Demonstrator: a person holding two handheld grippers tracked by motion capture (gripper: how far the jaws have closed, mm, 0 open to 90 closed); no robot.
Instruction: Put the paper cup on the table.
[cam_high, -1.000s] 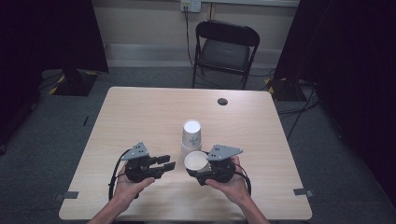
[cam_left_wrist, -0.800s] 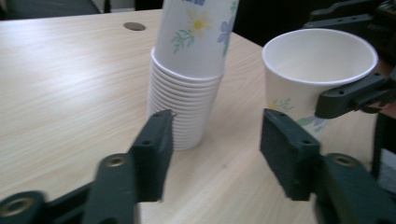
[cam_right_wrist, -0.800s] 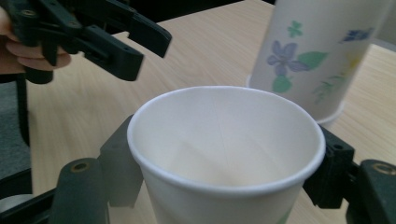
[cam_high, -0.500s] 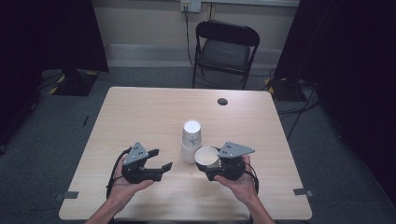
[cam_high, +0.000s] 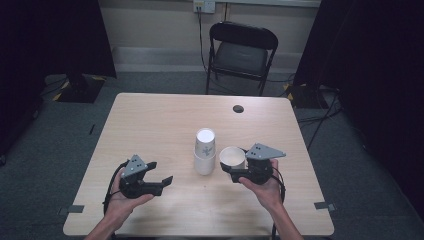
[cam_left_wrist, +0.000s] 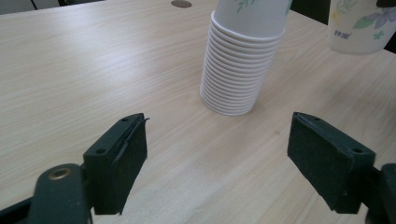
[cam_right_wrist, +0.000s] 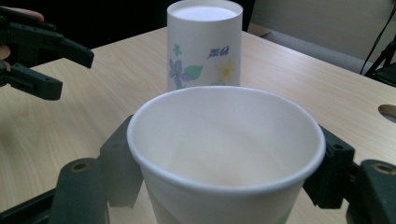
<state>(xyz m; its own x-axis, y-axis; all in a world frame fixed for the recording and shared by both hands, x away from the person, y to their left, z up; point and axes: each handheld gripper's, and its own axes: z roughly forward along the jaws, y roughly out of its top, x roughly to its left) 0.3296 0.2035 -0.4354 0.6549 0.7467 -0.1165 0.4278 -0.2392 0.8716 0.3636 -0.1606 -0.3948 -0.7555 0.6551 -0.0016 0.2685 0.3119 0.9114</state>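
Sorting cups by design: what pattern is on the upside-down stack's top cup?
White with flowers on the top cup, clearest in the right gripper view.

Cup stack (cam_high: 205, 151) stands upside down near mid-tabletop (cam_high: 150, 125). Single cup (cam_high: 232, 157) sits just right of the stack, upright, between the right tool's (cam_high: 231, 172) jaws. Left tool (cam_high: 161, 181) lies left of the stack, nearer the person. Chair (cam_high: 241, 52) stands behind the stack, beyond the tabletop.

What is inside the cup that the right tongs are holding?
Nothing. The single cup gripped by the right tongs looks bare white inside, as far down as the view reaches. Its very bottom is hidden by the near rim. Behind it stands the upside-down cup stack.
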